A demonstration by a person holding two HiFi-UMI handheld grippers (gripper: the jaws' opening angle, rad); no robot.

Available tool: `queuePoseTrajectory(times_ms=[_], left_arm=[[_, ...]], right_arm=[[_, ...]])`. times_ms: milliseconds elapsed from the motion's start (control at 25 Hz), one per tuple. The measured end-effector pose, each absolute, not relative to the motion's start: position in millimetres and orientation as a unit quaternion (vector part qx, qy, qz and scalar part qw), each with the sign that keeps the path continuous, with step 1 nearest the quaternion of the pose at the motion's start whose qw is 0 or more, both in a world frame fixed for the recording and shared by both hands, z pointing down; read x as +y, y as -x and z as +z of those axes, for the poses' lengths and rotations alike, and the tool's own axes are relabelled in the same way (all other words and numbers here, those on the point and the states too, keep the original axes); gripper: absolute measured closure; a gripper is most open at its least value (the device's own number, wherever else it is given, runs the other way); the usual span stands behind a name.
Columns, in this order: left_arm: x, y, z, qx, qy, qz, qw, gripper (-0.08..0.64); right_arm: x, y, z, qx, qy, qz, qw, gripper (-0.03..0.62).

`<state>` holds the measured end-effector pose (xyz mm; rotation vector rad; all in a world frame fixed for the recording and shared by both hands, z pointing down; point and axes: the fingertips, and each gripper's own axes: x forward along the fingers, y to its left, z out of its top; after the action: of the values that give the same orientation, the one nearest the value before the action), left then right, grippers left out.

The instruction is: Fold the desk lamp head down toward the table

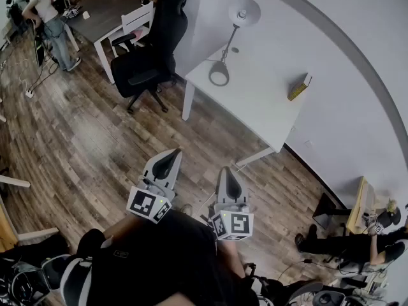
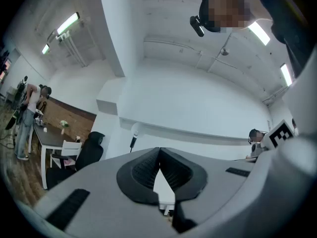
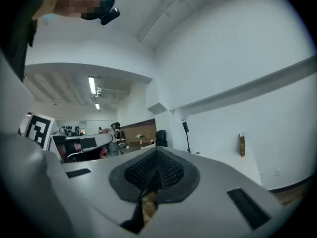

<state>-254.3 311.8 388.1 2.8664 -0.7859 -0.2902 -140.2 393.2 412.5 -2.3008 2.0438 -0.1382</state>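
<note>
In its own view the left claw hides the base of the lamp; print on the box is unreadable.

Black shirt; grey left gripper and right gripper — ribbed pads (marker cubes).

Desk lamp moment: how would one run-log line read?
slim white desk lamp: upright on white table, untouched | left gripper: shut, empty | right gripper: shut, empty | both short of table

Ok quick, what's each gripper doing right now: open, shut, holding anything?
Left gripper: shut, nothing between its jaws.
Right gripper: shut, nothing between its jaws.
</note>
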Motion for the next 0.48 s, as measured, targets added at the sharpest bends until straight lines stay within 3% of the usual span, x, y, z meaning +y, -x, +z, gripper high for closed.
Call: queuePoseTrajectory(times_ms=[480], left_arm=[[313.2,249.5,389.9,-0.260,-0.958,-0.093,0.080,0.534]], right_arm=[[393.6,139.0,411.8,0.663,0.746,-0.048,0.034,0.580]])
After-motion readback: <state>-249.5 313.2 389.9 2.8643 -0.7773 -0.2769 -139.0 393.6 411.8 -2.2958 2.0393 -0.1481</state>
